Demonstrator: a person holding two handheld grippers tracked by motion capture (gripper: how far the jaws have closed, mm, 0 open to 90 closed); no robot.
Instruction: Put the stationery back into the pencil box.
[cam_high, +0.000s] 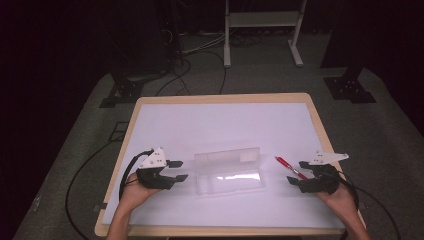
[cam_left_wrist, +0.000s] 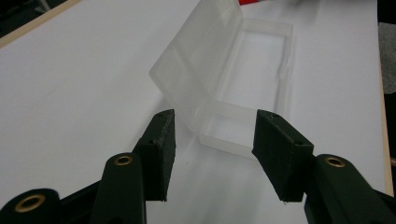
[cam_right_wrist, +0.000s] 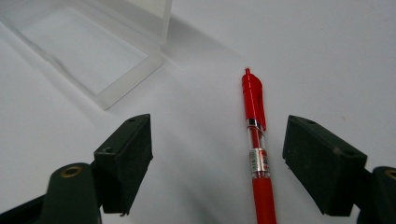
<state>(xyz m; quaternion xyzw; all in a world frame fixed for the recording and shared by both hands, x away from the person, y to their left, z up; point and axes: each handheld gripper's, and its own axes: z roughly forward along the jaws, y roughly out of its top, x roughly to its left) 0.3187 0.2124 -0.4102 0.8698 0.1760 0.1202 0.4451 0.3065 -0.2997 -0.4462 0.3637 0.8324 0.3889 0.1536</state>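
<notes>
The landmark is the clear, oblong plastic case (cam_high: 230, 172), lying open near the middle of the white tabletop (cam_high: 220, 120) with its lid raised along the far side.

Just left of the case, the left gripper (cam_high: 181, 170) sits low over the table in the person's left hand (cam_high: 134, 192), its tips aimed at the case's short left end. The left gripper view shows its jaws spread wide with nothing between them; the near end of the case (cam_left_wrist: 233, 88) lies just beyond the tips, apart from both pads.

Right of the case, close to its short right end, lies the red click pen with a clear barrel section (cam_high: 290, 168), flat on the table and slanting away from the case.

Farther right, the right gripper (cam_high: 296, 173) is at the pen. In the right gripper view its jaws stand wide apart on either side of the pen (cam_right_wrist: 258, 154), gripping nothing, with the pen nearer the right-hand pad (cam_right_wrist: 322, 161).
</notes>
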